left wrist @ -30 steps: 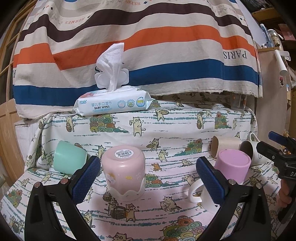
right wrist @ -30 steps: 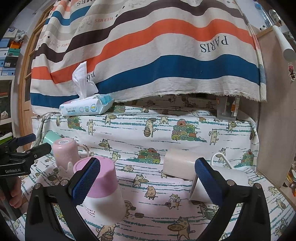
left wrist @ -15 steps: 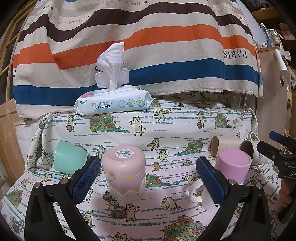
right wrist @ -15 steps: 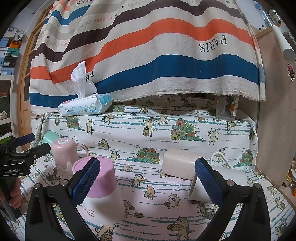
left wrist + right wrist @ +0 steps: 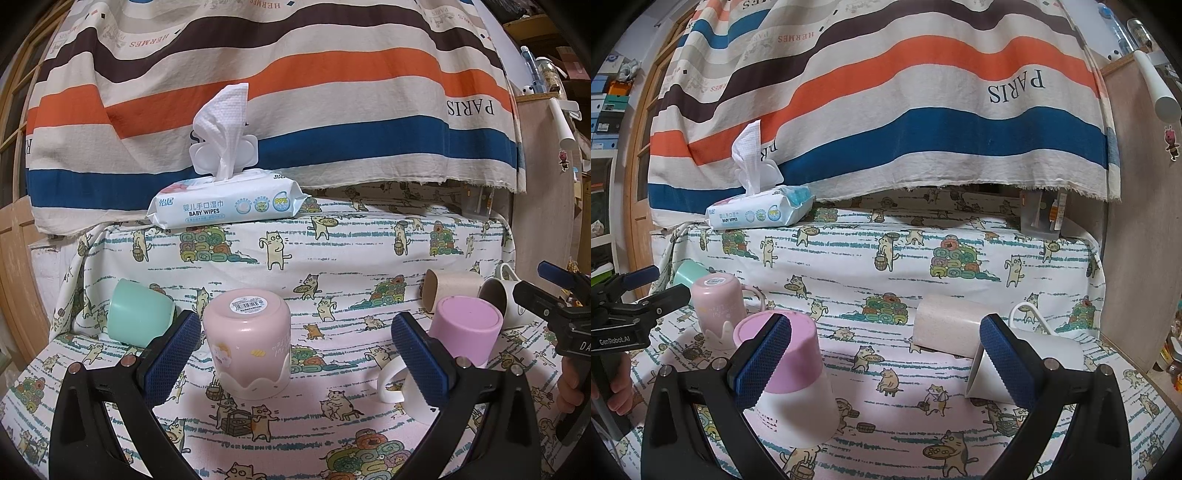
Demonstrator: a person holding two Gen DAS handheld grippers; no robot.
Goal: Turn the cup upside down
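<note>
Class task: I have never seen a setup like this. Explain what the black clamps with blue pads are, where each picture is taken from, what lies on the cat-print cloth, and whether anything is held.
A person holds two hand grippers, each with a forward camera. The left view looks past the left gripper; the right view past the right gripper. Both are open and hold nothing. On the cloth, a pink cup and a lilac-and-white cup stand upside down; a mint cup, a beige cup and a white mug lie on their sides. Baby wipes sit on the raised ledge behind.
</note>
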